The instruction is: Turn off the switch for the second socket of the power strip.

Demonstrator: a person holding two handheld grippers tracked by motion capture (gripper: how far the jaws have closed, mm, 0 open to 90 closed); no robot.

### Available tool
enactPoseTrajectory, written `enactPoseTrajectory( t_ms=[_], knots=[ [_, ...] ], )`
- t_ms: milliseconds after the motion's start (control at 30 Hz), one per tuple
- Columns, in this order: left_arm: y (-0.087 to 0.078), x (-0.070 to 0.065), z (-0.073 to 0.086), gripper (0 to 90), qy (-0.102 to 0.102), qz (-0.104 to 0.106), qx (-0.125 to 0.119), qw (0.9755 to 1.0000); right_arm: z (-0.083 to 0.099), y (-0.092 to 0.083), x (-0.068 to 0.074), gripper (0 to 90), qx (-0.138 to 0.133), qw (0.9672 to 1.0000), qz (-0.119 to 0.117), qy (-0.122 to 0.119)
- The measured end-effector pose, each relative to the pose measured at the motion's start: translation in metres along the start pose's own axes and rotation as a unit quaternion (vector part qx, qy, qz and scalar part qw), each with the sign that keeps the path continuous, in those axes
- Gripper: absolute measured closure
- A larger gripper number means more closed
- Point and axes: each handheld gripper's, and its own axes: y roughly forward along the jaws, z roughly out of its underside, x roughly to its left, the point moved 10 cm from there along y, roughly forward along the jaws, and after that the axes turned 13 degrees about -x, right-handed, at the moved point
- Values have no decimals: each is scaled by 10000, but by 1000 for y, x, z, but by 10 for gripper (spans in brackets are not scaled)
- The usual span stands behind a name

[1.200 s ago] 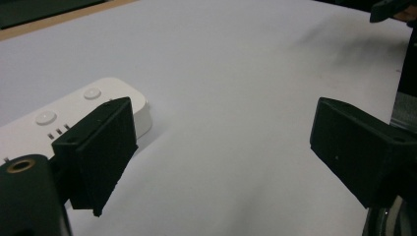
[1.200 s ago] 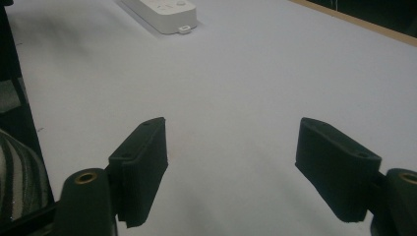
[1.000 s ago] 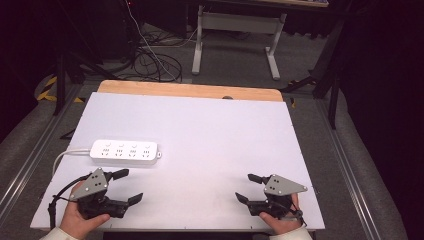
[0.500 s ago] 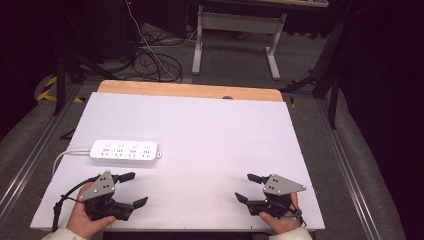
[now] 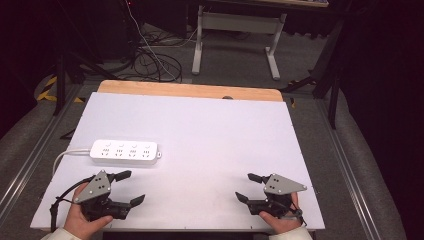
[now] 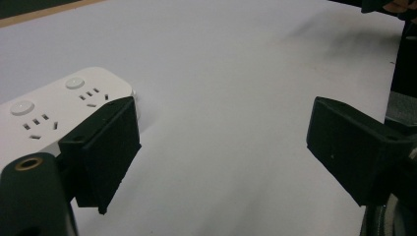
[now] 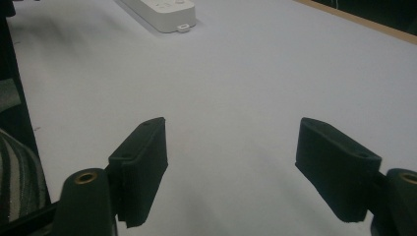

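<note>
The long white plastic power strip (image 5: 125, 151) lies flat on the left of the white bench (image 5: 210, 130), just beyond the released, empty left gripper (image 5: 131, 188), well apart from the equally released right gripper (image 5: 246, 187).

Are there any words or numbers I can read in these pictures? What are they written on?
None: no word, label, brand or number can be read in any view.
The long white plastic power strip shows socket holes and round buttons, no print.
The plain white table top is blank.
The black left gripper and black right gripper, with grey three-cornered plates, carry no readable marks.
</note>
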Motion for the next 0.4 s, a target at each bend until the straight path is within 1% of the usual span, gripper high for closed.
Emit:
enactPoseTrajectory(
  t_ms=[200, 300, 333, 367, 400],
  knots=[
    [0, 1, 0, 133, 70, -49, -17, 10000, 0, 0, 1, 281, -5, 10000, 9, 6],
    [0, 2, -1, 133, 72, -52, -19, 10000, 0, 0, 1, 281, -11, 10000, 14, 19],
    [0, 2, -1, 134, 41, -31, -39, 10000, 0, 0, 0, 281, 0, 10000, 21, 12],
    [1, 3, -2, 136, 78, -42, -61, 9999, 1, -1, 1, 281, 7, 10000, 30, 26],
    [2, 3, -2, 140, 67, -41, -54, 10000, 1, -2, 0, 280, 4, 10000, 43, 24]
  ],
)
